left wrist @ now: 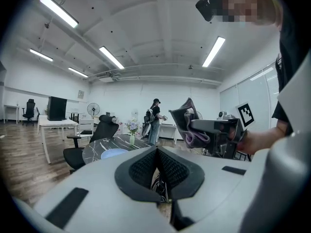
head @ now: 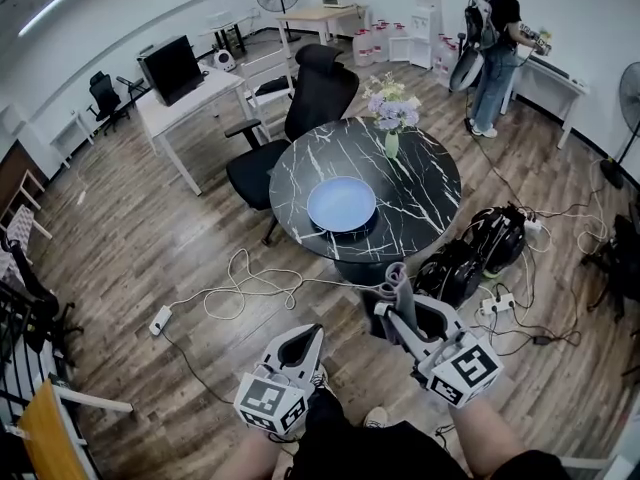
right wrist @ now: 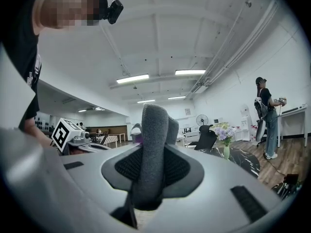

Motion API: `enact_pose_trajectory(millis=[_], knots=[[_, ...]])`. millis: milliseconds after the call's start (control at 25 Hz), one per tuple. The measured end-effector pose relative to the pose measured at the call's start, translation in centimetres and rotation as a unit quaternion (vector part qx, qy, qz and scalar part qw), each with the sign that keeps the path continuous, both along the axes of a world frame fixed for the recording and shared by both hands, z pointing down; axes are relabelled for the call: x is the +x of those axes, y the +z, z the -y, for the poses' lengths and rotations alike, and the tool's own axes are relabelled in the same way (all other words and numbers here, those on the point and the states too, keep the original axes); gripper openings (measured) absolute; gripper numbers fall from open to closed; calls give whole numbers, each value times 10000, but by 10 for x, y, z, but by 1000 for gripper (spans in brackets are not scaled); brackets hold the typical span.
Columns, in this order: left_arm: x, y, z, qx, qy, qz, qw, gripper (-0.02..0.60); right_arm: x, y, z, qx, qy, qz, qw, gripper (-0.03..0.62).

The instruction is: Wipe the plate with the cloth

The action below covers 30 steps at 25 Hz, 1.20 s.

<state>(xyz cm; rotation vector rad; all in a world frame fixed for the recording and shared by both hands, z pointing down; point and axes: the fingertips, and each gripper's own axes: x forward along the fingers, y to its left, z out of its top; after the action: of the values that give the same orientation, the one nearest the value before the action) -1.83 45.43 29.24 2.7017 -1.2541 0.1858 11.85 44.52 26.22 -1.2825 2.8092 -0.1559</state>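
Cloth (right wrist: 154,144), grey and fuzzy, stands bunched in the clamped right gripper (head: 390,310); the left gripper (left wrist: 156,155) is clenched empty.

The left claw (left wrist: 156,168) is pointing slightly downward, its jaws pressing together with nothing between them. The right claw (right wrist: 154,169) is holding level just beside it — a little further forward — its jaws clamping on the upright fold of grey cloth (right wrist: 156,125).

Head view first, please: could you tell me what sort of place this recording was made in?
Most likely an open office or lab workspace: white desks, one carrying a monitor, black office chairs, and power strips lying on the wood floor.
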Motion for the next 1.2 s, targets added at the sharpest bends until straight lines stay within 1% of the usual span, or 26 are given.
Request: enact_pose_trajectory(millis=[160, 400, 800, 1200], knots=[[-6, 3, 28, -34, 51, -34, 10000, 16, -6, 3, 26, -58, 47, 1, 10000, 115], [-23, 11, 85, -114, 156, -123, 9997, 15, -20, 8, 79, -119, 196, -19, 9997, 115], [-75, 22, 185, -379, 214, -330, 9985, 16, -61, 18, 176, -355, 373, -106, 9986, 115], [-117, 41, 272, -585, 319, -386, 9970, 17, -108, 33, 264, -558, 485, -161, 9971, 115]])
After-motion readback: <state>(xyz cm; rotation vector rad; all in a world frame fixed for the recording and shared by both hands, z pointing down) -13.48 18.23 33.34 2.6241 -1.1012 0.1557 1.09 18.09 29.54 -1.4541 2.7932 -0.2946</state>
